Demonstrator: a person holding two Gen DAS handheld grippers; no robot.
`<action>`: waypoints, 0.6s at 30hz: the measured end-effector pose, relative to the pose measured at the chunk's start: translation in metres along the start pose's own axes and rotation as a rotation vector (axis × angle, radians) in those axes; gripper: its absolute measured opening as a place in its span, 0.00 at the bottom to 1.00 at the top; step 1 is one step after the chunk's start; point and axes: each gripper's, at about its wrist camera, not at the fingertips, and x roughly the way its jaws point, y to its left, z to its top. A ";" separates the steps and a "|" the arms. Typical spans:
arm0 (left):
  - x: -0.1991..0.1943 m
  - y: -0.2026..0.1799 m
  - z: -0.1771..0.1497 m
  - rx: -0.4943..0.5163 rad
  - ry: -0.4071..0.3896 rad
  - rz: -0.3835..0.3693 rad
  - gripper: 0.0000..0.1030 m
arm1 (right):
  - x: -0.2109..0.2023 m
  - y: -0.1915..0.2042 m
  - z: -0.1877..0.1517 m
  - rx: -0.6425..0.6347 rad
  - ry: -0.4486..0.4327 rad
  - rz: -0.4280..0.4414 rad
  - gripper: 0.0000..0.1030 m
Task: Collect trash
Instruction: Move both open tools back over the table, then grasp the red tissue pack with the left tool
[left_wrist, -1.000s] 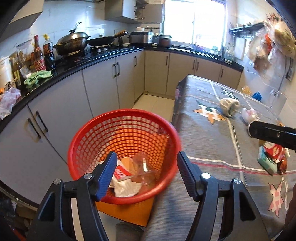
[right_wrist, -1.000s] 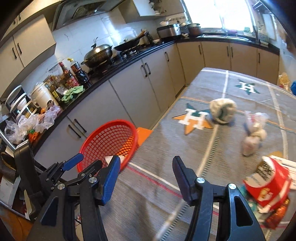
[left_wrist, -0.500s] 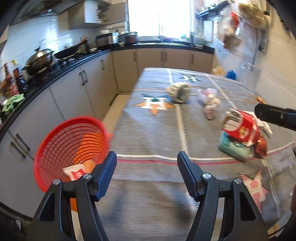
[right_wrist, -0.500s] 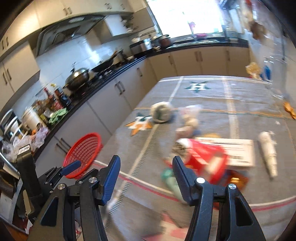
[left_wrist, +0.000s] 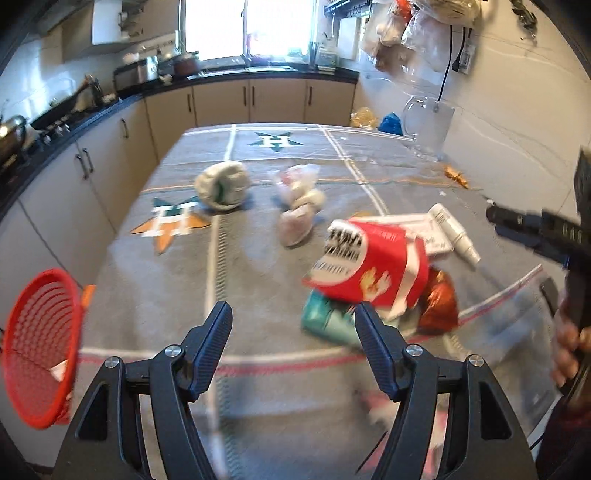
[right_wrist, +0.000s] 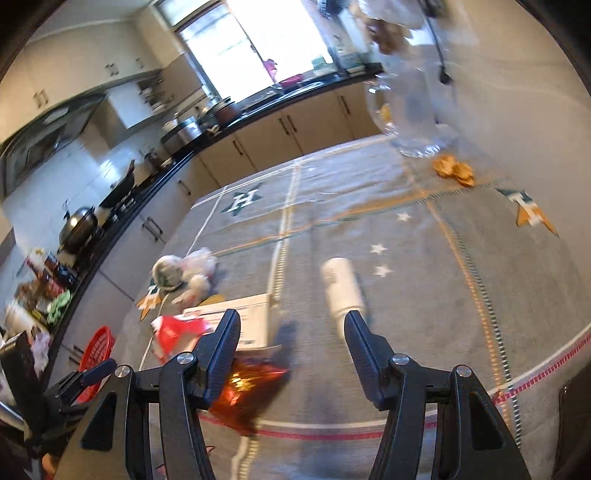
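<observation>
Trash lies on the grey patterned tablecloth (left_wrist: 258, 295). A red snack carton (left_wrist: 365, 262) leans over a teal packet (left_wrist: 325, 321) and a shiny orange-red wrapper (left_wrist: 439, 302). Behind them lie a white tube (left_wrist: 454, 232), a flat white box (right_wrist: 251, 317), a crumpled clear bag (left_wrist: 299, 206) and a white-green wad (left_wrist: 221, 184). My left gripper (left_wrist: 293, 314) hovers open and empty in front of the pile. My right gripper (right_wrist: 291, 321) is open and empty too, above the wrapper (right_wrist: 243, 391), with the tube (right_wrist: 341, 288) by its right finger. The red mesh basket (left_wrist: 37, 347) stands off the table's left edge.
Cream cabinets under a black counter with pans (right_wrist: 77, 229) run along the left and far side. A clear glass jar (left_wrist: 424, 125) and orange peel (right_wrist: 452, 170) sit at the table's far right, by the wall. A hand (left_wrist: 569, 343) holds the right gripper's handle.
Both grippers swung right, from the red basket across the table to the trash pile. The basket slid to the left edge of each view. Jaws stayed open and empty.
</observation>
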 end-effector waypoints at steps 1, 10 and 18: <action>0.006 -0.002 0.007 -0.002 0.008 -0.032 0.66 | 0.001 -0.005 0.000 0.014 0.001 0.005 0.61; 0.031 -0.040 0.030 0.088 0.044 -0.098 0.84 | 0.011 -0.029 -0.001 0.067 0.014 0.029 0.61; 0.053 -0.062 0.030 0.163 0.036 -0.015 0.84 | 0.020 -0.035 0.000 0.078 0.024 0.021 0.61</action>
